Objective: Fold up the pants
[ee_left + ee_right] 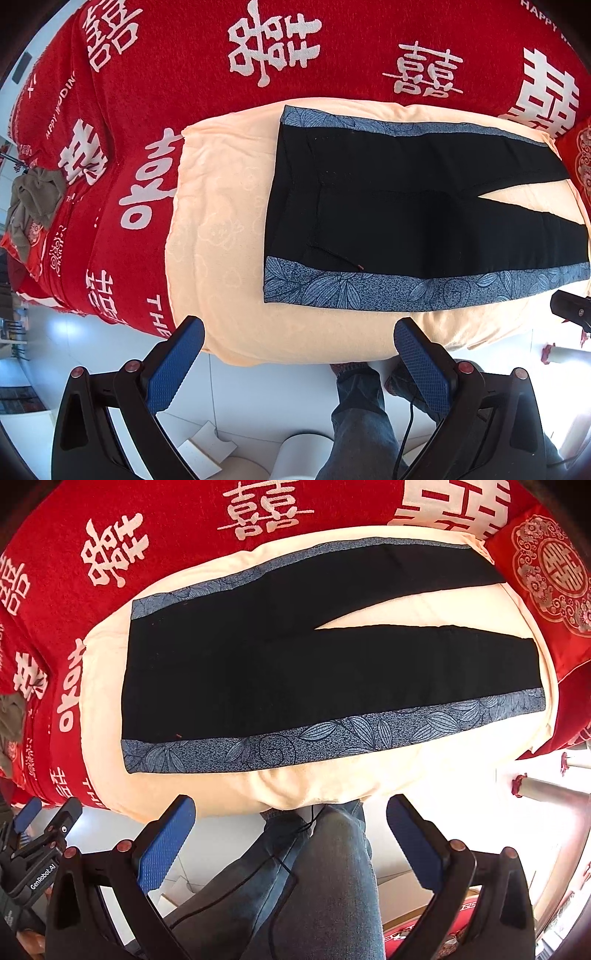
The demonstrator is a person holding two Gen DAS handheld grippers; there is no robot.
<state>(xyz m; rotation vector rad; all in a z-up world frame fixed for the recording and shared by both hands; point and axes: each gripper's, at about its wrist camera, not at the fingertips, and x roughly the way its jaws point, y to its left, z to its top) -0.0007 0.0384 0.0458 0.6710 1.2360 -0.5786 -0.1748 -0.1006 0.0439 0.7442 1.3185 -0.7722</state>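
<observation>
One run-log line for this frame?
stage: pre-grasp | pants: flat, unfolded, on cream blanket | left gripper: open, empty | right gripper: open, empty

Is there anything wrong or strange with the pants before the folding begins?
Nothing serious. The pants lie flat on the cream blanket, legs slightly apart. One small oddity: a short loose thread near the waist, beside the patterned side stripe.

- The left wrist view looks forward between its open tongs [299, 334] from beyond the bed's near edge, facing the waist end of the pants [406, 210].
- The right wrist view faces the legs.
- Both share the pants and the peach blanket [221, 221].
</observation>
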